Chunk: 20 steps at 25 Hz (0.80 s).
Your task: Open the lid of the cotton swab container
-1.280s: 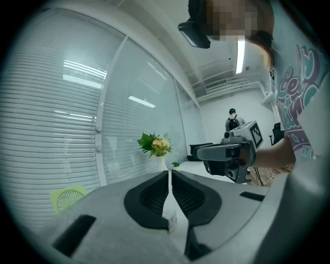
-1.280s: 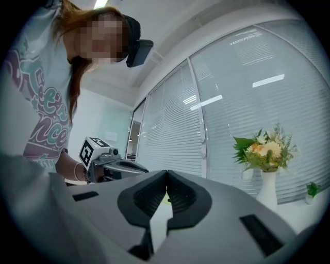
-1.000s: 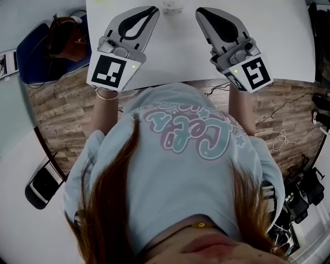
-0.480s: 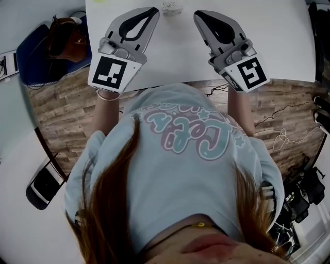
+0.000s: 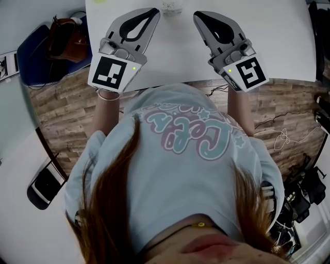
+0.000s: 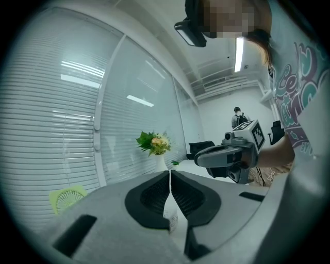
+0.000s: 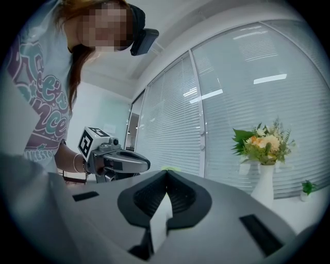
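The cotton swab container (image 5: 171, 6), small and clear, stands on the white table (image 5: 278, 46) at the top edge of the head view. My left gripper (image 5: 154, 10) lies to its left and my right gripper (image 5: 197, 14) to its right. Both are over the table, their tips pointing toward the container and apart from it. In each gripper view the dark pads meet in a thin line, left gripper (image 6: 170, 173) and right gripper (image 7: 166, 173) alike, with nothing between them. Each gripper view also shows the other gripper facing it: right gripper (image 6: 202, 155), left gripper (image 7: 146, 165).
A white vase of flowers (image 6: 154, 146) stands by the blinds at the back of the table, and a small green fan-shaped thing (image 6: 67, 198) sits at the far left. Left of the table is a blue chair (image 5: 33, 54) holding a brown bag. Cables lie on the wooden floor (image 5: 281, 126) at the right.
The right gripper has shifted a trifle to the left in the head view. The left gripper and the container have stayed put.
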{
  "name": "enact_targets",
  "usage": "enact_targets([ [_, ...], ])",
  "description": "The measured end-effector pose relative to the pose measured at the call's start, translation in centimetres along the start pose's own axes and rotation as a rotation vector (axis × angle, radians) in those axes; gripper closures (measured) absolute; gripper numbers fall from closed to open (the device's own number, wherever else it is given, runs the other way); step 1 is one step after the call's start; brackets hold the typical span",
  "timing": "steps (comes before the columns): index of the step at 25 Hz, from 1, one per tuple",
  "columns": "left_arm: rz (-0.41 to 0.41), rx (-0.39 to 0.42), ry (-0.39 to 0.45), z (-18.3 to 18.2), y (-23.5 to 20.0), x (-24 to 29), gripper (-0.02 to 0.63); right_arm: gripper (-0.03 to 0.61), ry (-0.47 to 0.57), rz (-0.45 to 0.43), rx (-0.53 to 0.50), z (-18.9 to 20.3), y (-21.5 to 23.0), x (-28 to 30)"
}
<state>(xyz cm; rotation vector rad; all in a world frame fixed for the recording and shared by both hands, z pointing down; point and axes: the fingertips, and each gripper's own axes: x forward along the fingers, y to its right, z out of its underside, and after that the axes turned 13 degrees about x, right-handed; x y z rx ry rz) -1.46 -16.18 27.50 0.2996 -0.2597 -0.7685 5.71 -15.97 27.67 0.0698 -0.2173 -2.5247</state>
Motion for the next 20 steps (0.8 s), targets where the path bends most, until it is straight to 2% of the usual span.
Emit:
enact_targets([
  [20,0.015,0.010,0.013,-0.52,0.25,-0.24,0.600,0.574,-0.003,0.012,-0.003,-0.02,-0.32,-0.60],
])
